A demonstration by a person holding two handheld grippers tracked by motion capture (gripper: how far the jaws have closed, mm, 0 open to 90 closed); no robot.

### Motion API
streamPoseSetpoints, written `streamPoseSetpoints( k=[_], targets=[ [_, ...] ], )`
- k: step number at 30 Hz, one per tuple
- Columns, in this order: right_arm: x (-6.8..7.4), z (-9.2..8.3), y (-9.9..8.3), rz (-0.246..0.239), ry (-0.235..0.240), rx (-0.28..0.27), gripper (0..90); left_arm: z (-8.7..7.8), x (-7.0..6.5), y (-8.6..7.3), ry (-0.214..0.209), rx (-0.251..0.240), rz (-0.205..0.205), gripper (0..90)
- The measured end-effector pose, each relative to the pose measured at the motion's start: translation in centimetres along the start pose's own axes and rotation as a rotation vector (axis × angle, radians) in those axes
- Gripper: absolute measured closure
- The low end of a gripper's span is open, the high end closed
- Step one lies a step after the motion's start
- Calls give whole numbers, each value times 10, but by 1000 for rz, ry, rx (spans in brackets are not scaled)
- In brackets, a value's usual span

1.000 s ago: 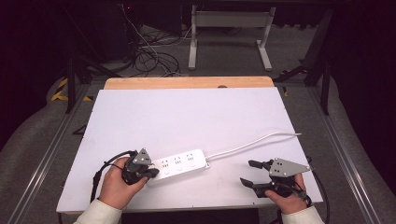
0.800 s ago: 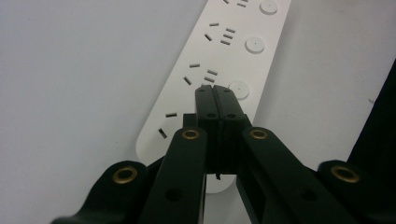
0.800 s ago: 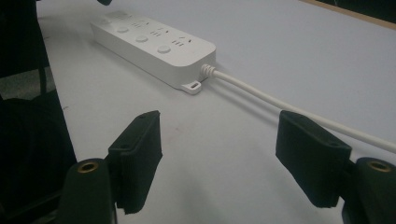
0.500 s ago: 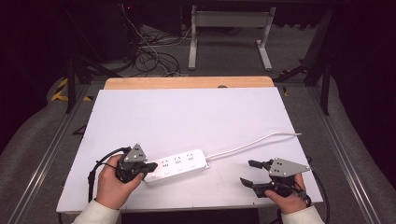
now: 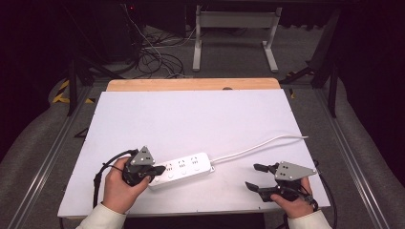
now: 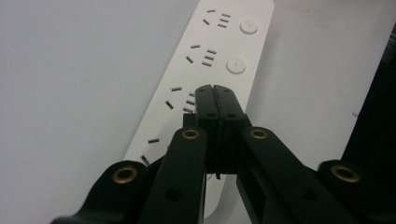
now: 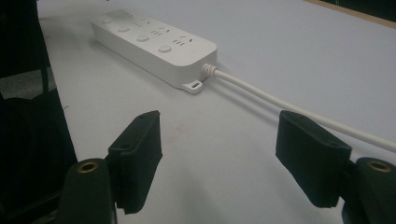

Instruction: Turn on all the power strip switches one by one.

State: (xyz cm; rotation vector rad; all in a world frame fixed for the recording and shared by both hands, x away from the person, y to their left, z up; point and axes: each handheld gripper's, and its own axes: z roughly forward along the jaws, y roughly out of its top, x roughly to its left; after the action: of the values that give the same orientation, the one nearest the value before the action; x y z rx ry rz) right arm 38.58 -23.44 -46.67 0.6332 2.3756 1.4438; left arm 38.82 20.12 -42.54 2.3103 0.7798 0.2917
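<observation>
high view, change: the left gripper [image 5: 152, 172] now sits a little nearer and further left than a second ago, its tip resting over the left end of the power strip [image 5: 184, 168]; the right gripper [image 5: 258, 177] has not moved.
high view, meaning: judged from this, the left tool is settling onto the first switch or socket group, so a press on the strip looks about to begin.
high view, position: the strip lies flat on the white table [image 5: 191, 119], near edge, left of centre, its cable [image 5: 260, 145] running off to the far right.
high view, count: one strip, one cable, two grippers, two hands.
left gripper view, fingers: the jaws are pressed together with nothing between them, tip just above the strip [image 6: 205, 70].
left gripper view, count: two round buttons [image 6: 236, 65] clear beyond the tip; socket slot groups beside each.
right gripper view, fingers: the jaws stand wide apart, empty, hovering low over bare table.
right gripper view, position: the strip [image 7: 154, 44] lies far left, well apart; the cable [image 7: 289, 109] passes just beyond the right-hand jaw.
right gripper view, count: four buttons on the strip, one mounting tab at its cable end.
</observation>
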Motion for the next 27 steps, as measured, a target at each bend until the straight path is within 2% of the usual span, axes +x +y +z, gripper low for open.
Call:
streamPoseSetpoints(
  k=[15,27],
  targets=[
    [0,0,0,0,1,1,317,22,-4,11,-52,27,20,897],
    [0,0,0,-4,0,2,317,24,-4,11,-52,38,24,897]
  ],
)
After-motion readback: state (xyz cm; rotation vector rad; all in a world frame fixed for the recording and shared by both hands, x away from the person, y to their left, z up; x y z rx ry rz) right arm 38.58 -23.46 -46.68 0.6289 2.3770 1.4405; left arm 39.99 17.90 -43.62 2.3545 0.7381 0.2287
